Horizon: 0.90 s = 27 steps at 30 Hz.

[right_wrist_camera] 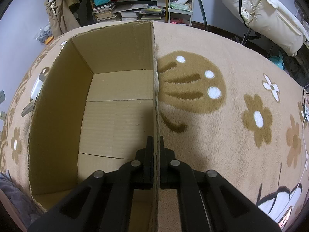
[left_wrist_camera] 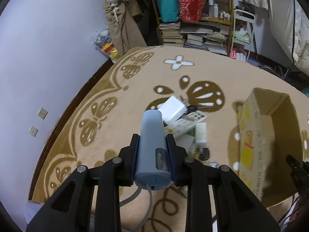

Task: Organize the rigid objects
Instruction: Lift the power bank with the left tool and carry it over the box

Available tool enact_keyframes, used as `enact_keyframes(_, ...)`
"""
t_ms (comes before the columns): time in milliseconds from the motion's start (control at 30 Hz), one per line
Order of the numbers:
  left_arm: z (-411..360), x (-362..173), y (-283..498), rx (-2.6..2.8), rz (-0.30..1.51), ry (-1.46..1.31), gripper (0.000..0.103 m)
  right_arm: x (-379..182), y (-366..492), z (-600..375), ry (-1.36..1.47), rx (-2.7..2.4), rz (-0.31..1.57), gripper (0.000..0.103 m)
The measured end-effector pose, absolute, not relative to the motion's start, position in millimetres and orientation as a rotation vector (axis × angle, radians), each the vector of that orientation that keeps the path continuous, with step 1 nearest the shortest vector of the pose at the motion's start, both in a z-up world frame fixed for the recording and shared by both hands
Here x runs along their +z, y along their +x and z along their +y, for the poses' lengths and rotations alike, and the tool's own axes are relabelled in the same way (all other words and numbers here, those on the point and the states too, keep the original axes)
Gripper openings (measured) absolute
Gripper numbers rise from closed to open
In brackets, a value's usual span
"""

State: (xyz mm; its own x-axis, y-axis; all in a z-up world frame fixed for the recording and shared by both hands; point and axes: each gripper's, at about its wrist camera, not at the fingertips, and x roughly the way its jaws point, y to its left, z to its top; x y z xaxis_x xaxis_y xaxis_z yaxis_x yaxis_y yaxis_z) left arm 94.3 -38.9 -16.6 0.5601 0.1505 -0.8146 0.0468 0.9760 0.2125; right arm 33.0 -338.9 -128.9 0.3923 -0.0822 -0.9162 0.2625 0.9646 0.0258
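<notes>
Patterned beige carpet [left_wrist_camera: 212,73] fronts cluttered bookshelves [left_wrist_camera: 195,15] at twelve o'clock. Left gripper [left_wrist_camera: 152,145] is clamped mid-body on a blue-grey cylinder device [left_wrist_camera: 151,135], likely rigid, light and smooth-sided. Right gripper [right_wrist_camera: 154,150] pinches the wall of an empty cardboard box [right_wrist_camera: 63,96]; small boxes [left_wrist_camera: 173,108] lie piled beyond the cylinder.

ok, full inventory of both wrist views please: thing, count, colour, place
blue-grey device: 1, pale blue with a cable, clamped in left gripper
cardboard box: 1, brown, open and empty, on blanket
white charger: 1, white, in the pile on blanket
printed booklet: 1, white with colour print, in pile
white block: 1, beside booklet
blanket: 1, tan with brown flowers
bookshelf: 1, cluttered, far wall
left gripper: black, shut on device
right gripper: black, pinching box wall
</notes>
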Motion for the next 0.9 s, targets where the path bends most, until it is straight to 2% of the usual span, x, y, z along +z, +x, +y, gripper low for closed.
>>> enact_keyframes(567, -160.0, -3.7, 68.0, -0.206, 0.912, 0.274, 0.026, -127.9, 30.5, -342.4, 0.208, -0.215, 1.148, 0.005)
enact_keyframes(900, -209.8, -27.7, 77.5, -0.313, 0.947, 0.285, 0.026, -127.7, 29.8, -347.0, 0.219, -0.207, 1.147, 0.005)
